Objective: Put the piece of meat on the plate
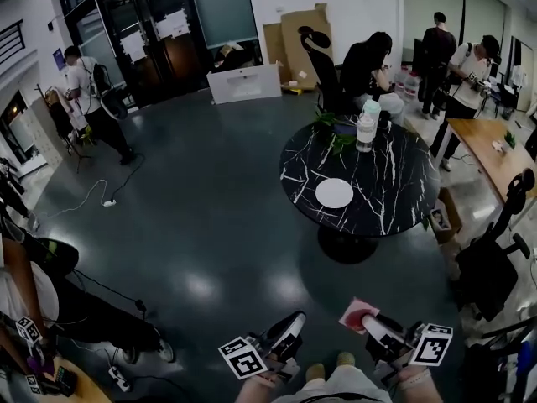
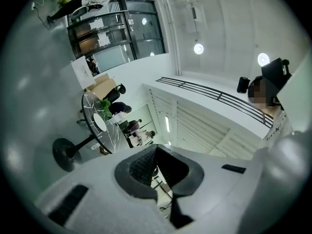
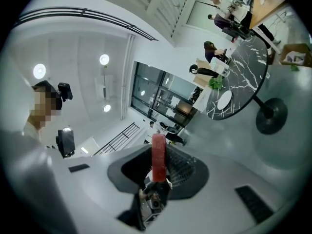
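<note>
Right gripper is clamped on the piece of meat, a flat red slab standing upright between the jaws, which are only partway closed since the meat keeps them apart. From the head view it sits at the bottom right of the frame, with the pinkish meat poking out past the tip toward the upper left.

Left gripper has nothing in it; its jaws are pulled together at the tips, with just a thin slit lower down where the room shows through. It's at the bottom centre of the head view, just beside the right one.

The plate is white and bare, sitting on the round black marble counter in the middle right of the head view, well apart from both grippers, with dark floor between.
</note>
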A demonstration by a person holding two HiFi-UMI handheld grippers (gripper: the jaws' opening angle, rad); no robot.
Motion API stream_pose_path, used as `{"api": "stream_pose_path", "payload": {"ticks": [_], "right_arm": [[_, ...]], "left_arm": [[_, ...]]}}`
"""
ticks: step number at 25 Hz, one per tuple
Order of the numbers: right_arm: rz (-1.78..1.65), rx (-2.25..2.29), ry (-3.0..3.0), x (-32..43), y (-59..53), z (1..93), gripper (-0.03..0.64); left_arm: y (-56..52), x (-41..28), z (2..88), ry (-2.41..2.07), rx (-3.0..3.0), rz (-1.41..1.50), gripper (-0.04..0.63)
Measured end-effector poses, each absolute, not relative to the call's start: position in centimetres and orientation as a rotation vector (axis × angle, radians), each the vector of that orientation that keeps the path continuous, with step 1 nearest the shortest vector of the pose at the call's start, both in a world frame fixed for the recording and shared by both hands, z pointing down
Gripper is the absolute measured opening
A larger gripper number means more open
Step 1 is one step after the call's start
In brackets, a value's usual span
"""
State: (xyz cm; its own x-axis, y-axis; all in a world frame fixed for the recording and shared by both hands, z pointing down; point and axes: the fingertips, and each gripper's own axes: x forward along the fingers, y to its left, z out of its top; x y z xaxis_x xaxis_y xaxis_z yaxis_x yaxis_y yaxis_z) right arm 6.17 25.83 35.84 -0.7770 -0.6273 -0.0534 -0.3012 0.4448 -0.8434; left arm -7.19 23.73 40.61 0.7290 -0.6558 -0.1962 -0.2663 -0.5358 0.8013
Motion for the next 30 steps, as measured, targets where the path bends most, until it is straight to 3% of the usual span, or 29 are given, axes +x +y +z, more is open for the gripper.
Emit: {"api": "stream_pose_path", "payload": {"ticks": [19, 30], "right_arm": [[-1.328, -0.691, 2.357, 7.0, 8.5, 37.2, 0.086], [-1.344, -0.657, 2.378, 8.0, 2.5, 37.4, 0.086]], "left_arm": [[6.0, -5.6, 39.9, -0.749, 2.140, -0.656, 0.009], [1.8, -5.1, 40.9, -0.795, 2.108, -0.664, 0.009]]}}
